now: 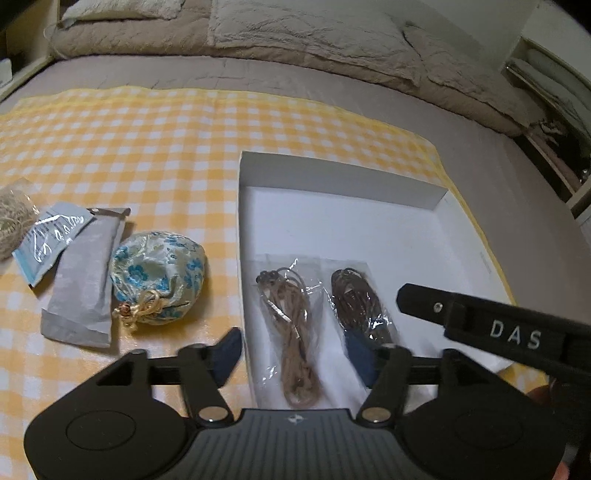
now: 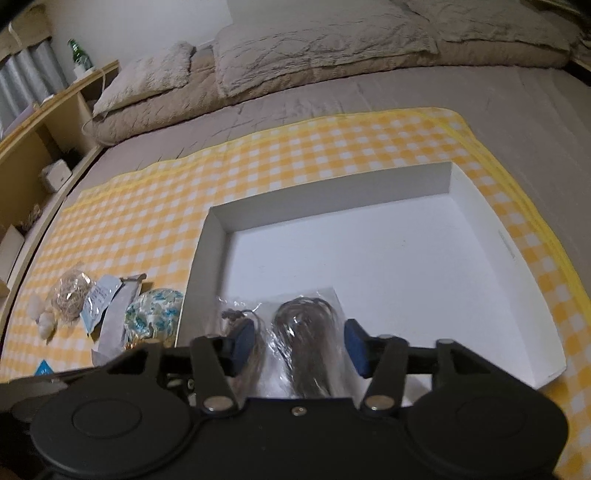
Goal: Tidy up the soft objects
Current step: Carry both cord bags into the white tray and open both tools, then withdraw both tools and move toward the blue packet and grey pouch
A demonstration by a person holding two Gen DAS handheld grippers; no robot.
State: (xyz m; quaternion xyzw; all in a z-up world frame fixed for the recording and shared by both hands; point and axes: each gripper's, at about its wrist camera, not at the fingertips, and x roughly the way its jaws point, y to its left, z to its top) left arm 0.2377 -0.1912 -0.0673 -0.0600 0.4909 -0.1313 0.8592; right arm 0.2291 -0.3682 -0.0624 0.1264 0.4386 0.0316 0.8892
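A white shallow box [image 1: 332,181] lies on a yellow checked cloth [image 1: 147,147]. Two clear bags rest side by side on its floor at the near end. One holds a tan cord [image 1: 291,325], the other a dark brown cord [image 1: 360,299]. My left gripper [image 1: 295,354] hangs open over the tan bag, its blue pads well apart from it. In the right wrist view my right gripper [image 2: 300,347] is open astride the dark cord bag [image 2: 306,328], with the tan bag [image 2: 236,317] just to its left. A black finger [image 1: 424,299] of the right gripper reaches in beside the dark bag.
Left of the box on the cloth lie a floral drawstring pouch [image 1: 159,277], a grey packet [image 1: 83,280], a blue-white sachet [image 1: 51,240] and a bag of twine [image 2: 72,291]. Beige bedding [image 1: 295,33] is piled at the far edge. Wooden shelves [image 2: 33,147] stand at the left.
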